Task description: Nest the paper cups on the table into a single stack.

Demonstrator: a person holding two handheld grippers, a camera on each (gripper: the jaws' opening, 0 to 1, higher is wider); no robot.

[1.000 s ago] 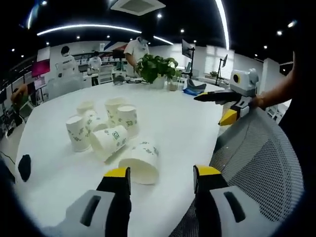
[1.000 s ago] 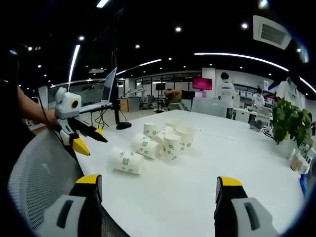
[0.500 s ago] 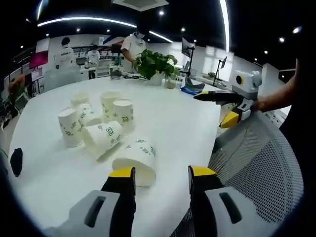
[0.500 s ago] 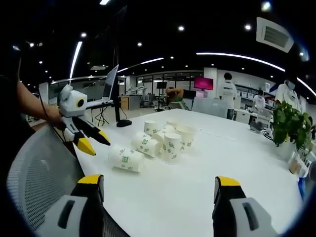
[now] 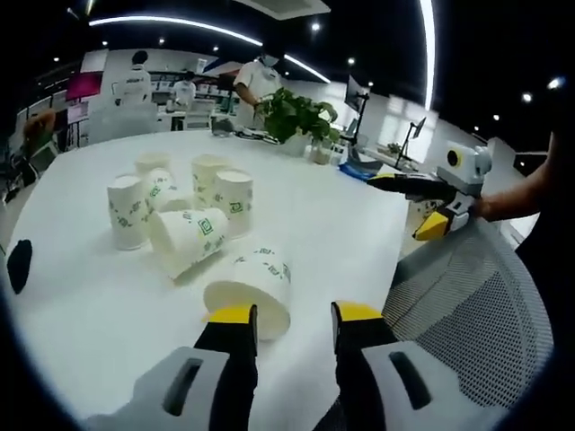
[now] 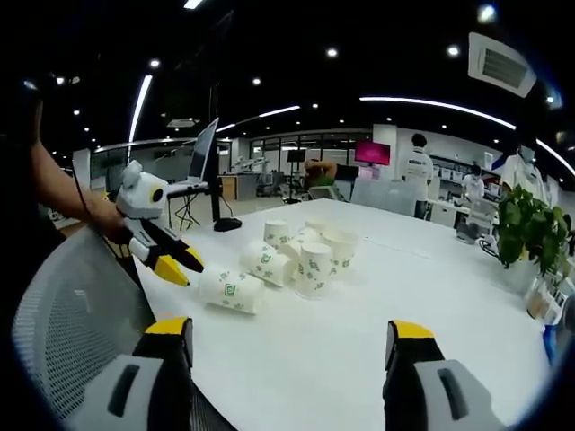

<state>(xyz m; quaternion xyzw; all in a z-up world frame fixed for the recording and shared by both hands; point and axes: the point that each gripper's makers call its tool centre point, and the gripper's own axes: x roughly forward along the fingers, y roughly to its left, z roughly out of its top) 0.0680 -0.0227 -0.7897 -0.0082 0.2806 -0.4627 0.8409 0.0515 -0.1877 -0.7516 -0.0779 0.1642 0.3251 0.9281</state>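
Several white paper cups with green print sit grouped on the round white table. Some stand, like the one at the left, and two lie on their sides. The nearest lying cup rests just ahead of my left gripper, whose yellow-tipped jaws are open and hold nothing. In the right gripper view the same cup lies beside the left gripper. My right gripper is wide open and hangs well short of the standing cups. It also shows as the right gripper over the table's edge.
A grey mesh chair back stands against the near table edge. A potted plant and small items sit on the far side. A black object lies near the left rim. People stand in the background.
My left gripper has moved closer to the nearest lying cup and its jaws have narrowed. The right gripper has barely moved.
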